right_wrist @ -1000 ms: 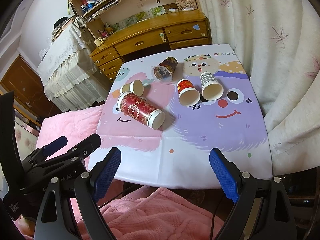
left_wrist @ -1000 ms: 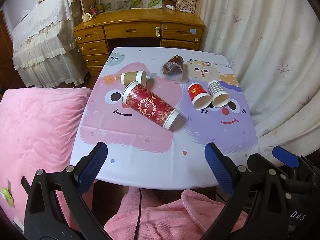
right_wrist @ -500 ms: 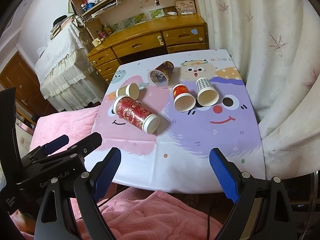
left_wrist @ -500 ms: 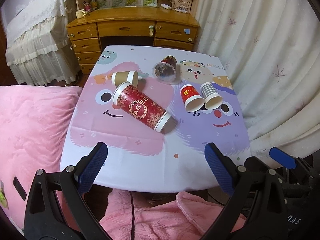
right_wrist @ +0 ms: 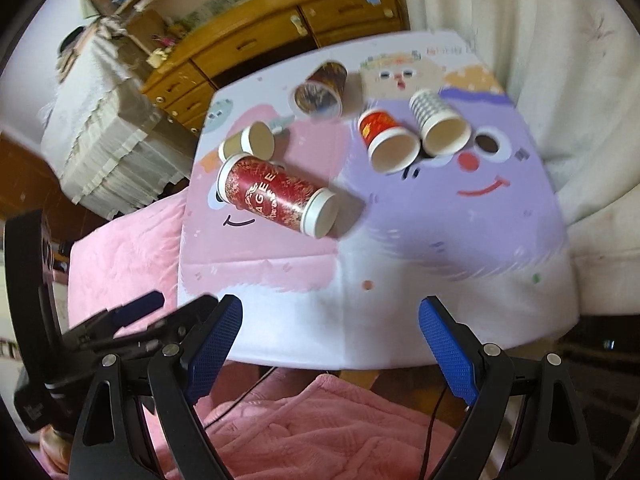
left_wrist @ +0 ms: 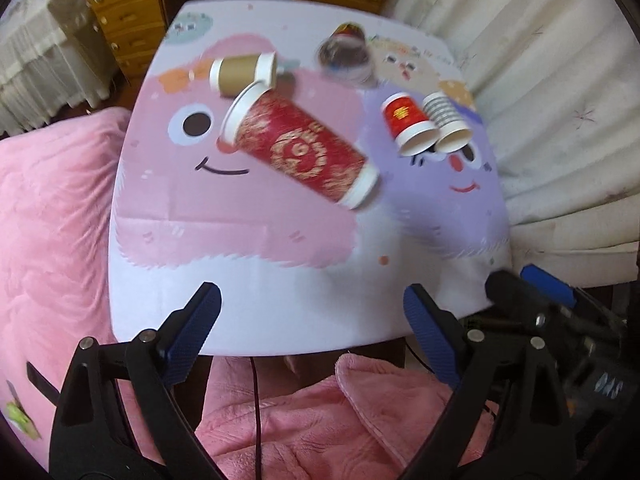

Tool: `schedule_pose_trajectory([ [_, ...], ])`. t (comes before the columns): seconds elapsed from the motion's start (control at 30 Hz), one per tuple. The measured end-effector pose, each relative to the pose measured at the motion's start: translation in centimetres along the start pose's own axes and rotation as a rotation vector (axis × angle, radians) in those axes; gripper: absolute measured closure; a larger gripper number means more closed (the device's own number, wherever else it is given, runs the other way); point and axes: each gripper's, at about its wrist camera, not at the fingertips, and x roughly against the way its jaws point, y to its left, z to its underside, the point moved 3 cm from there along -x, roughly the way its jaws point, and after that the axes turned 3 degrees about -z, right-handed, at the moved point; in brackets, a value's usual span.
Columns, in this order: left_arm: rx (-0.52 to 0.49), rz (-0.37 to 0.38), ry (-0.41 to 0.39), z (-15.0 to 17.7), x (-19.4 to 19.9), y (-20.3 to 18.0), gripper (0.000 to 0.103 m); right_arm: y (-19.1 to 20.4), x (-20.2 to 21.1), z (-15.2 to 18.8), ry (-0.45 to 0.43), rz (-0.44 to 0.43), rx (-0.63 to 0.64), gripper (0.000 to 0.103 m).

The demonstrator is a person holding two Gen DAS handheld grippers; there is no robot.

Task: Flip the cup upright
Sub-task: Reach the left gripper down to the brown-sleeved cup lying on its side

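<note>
Several paper cups lie on their sides on a small table with a cartoon cloth (left_wrist: 248, 288) (right_wrist: 400, 300). A tall red cup (left_wrist: 300, 148) (right_wrist: 276, 196) lies mid-table. A small brown cup (left_wrist: 242, 72) (right_wrist: 248, 142) lies behind it. A dark patterned cup (left_wrist: 346, 54) (right_wrist: 322, 90) lies at the back. A small red cup (left_wrist: 408, 124) (right_wrist: 386, 140) and a checked cup (left_wrist: 446, 122) (right_wrist: 438, 122) lie side by side on the right. My left gripper (left_wrist: 312, 324) and right gripper (right_wrist: 330, 336) are open and empty, at the table's near edge.
A wooden desk with drawers (right_wrist: 280, 36) stands behind the table. White curtains (left_wrist: 560, 100) hang on the right. A pink blanket (left_wrist: 52, 216) lies to the left and below the near edge (right_wrist: 320, 432). The other gripper shows at the side of each view.
Both grippers have moved forward and lower towards the table, so the cups look larger and nearer. The cups have not moved. Both grippers stay open.
</note>
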Motion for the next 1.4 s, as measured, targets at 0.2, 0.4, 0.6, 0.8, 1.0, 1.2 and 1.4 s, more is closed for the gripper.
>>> schedule_pose_trajectory([
  [0.2,-0.049,0.000,0.116,-4.4,-2.1,6.7,0.012,3.0,-4.9,-3.3,0.018,0.039,-0.133,0.012],
  [0.4,-0.166,-0.008,0.245,-10.0,-4.5,11.6,0.013,6.6,-10.0,-5.7,0.003,0.086,-0.273,0.012],
  [0.6,-0.420,-0.086,0.285,-15.8,-7.4,13.4,0.014,8.4,-13.1,-6.3,0.010,0.113,-0.352,0.012],
  [0.8,-0.713,-0.135,0.260,-19.2,-10.7,11.7,0.014,10.0,-15.0,-6.1,0.010,0.156,-0.379,0.012],
  [1.0,-0.903,-0.169,0.211,-20.4,-14.0,9.2,0.014,9.4,-15.5,-4.0,0.045,0.205,-0.426,0.012],
  [1.2,-1.035,-0.170,0.157,-21.2,-16.3,7.6,0.014,8.9,-15.4,-2.0,0.067,0.253,-0.446,0.012],
  [1.4,-1.208,-0.187,0.059,-20.6,-17.3,6.5,0.014,8.5,-15.2,-0.5,0.092,0.318,-0.465,0.012],
])
